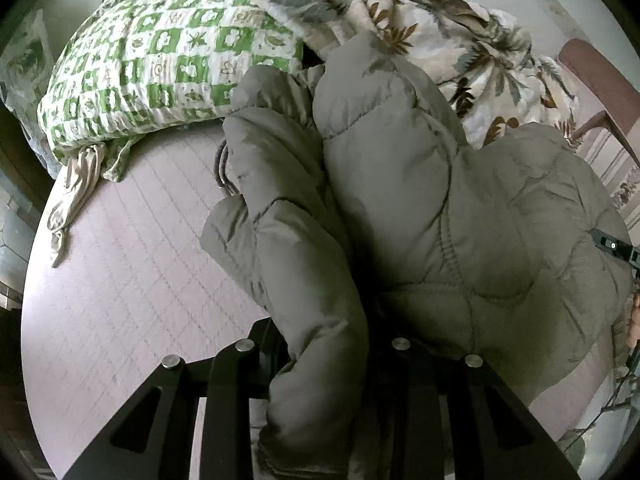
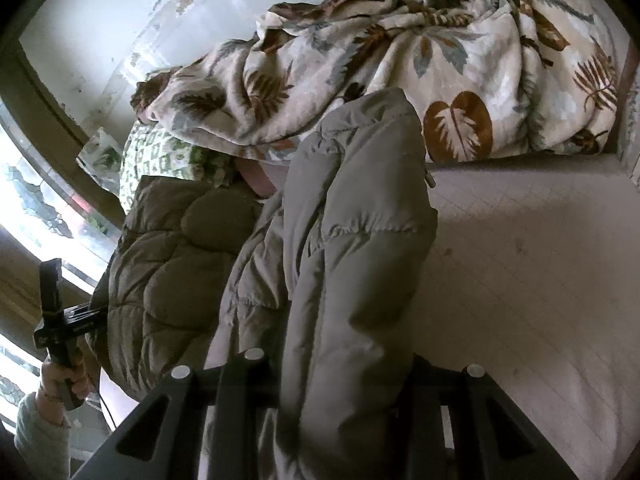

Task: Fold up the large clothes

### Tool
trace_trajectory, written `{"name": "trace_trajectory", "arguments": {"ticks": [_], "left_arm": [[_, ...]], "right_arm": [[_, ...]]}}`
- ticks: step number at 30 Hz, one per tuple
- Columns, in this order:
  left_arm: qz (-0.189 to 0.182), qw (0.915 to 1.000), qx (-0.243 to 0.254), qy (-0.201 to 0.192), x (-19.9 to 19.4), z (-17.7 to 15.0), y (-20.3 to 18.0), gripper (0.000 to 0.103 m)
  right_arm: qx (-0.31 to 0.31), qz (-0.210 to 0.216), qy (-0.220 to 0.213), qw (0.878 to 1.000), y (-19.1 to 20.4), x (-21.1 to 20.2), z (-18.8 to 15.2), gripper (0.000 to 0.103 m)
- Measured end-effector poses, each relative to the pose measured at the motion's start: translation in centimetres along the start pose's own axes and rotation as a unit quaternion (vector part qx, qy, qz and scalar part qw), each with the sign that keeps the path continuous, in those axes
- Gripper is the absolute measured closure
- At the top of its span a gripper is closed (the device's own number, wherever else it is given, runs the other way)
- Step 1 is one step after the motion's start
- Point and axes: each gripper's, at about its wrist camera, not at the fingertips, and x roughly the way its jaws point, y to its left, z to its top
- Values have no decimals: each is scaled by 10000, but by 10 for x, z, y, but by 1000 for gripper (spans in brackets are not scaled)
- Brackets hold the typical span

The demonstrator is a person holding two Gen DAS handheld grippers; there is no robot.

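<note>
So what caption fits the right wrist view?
Right claw lifting a grey puffer jacket above the bed, leaf-print blanket behind.

A green-and-white checked pillow (image 1: 160, 68) lies on the pale quilted bed (image 1: 132, 272), beside a crumpled leaf-print blanket (image 2: 420, 60); a chair (image 1: 600, 84) stands nearby.

My jaws are black. The jacket (image 1: 460, 216) is grey-olive, quilted. The pillow (image 1: 168, 68) shows green-and-white checks with leaf motifs. The blanket (image 2: 420, 80) is cream with brown and grey-blue leaves. The bed (image 1: 132, 280) looks pale pink, perhaps faintly gridded.
</note>
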Motion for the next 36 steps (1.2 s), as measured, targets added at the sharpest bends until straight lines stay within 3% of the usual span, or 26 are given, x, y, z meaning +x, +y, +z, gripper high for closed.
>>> {"name": "trace_trajectory", "arguments": {"ticks": [17, 23, 29, 36], "left_arm": [[-114, 9994, 251, -197, -54, -61, -17, 71], [-29, 9998, 179, 91, -29, -93, -3, 71], [8, 9985, -171, 523, 15, -128, 23, 68], [199, 9992, -138, 321, 32, -148, 23, 55]], "right_arm": [[-232, 252, -79, 9994, 20, -57, -58, 75], [-73, 220, 165, 9996, 1, -45, -88, 75], [382, -60, 540, 9978, -47, -19, -122, 75], [568, -263, 843, 9945, -75, 21, -150, 70]]}}
